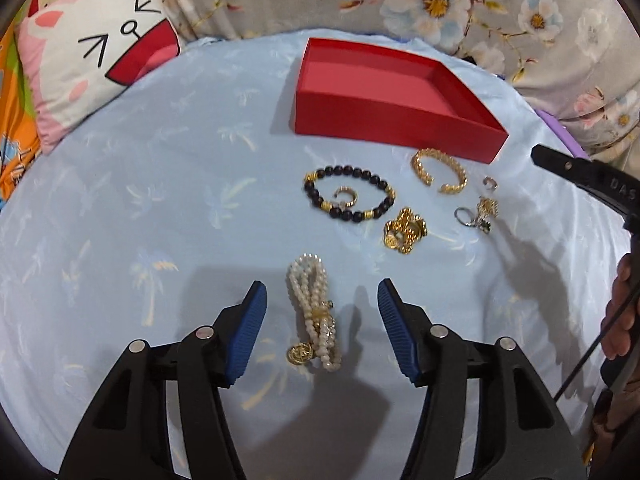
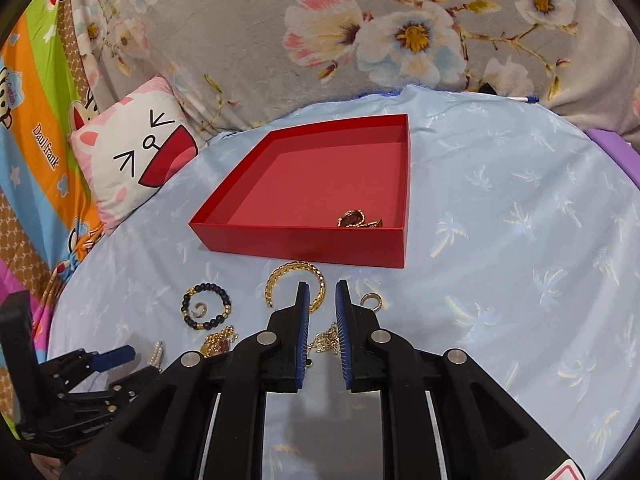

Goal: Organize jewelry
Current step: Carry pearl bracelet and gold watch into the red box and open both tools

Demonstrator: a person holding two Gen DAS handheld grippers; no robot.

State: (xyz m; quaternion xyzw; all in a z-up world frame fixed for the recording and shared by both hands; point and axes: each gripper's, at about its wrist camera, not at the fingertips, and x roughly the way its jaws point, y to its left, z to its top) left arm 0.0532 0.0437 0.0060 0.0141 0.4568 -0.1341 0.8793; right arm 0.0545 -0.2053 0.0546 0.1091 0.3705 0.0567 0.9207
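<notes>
A pearl bracelet point(image 1: 316, 316) with a gold charm lies on the light blue sheet between the fingers of my left gripper point(image 1: 322, 284), which is open; the pads stand clear of it. Beyond it lie a black bead bracelet point(image 1: 310, 192) around a small gold ring point(image 1: 346, 196), a gold chain pile point(image 1: 404, 232), a gold cuff point(image 1: 424, 172) and small rings point(image 1: 476, 214). The red box point(image 2: 296, 246) holds a gold piece with a red stone point(image 2: 354, 219). My right gripper point(image 2: 321, 283) hovers over the gold cuff point(image 2: 280, 274), its jaws a narrow gap apart with nothing between them.
A cat-face pillow point(image 1: 92, 64) lies at the far left, and a floral blanket point(image 2: 360, 40) rises behind the box. A pen point(image 2: 520, 99) rests at the sheet's far edge. A purple object point(image 2: 612, 148) shows at the right. A hand point(image 1: 624, 300) holds the right tool.
</notes>
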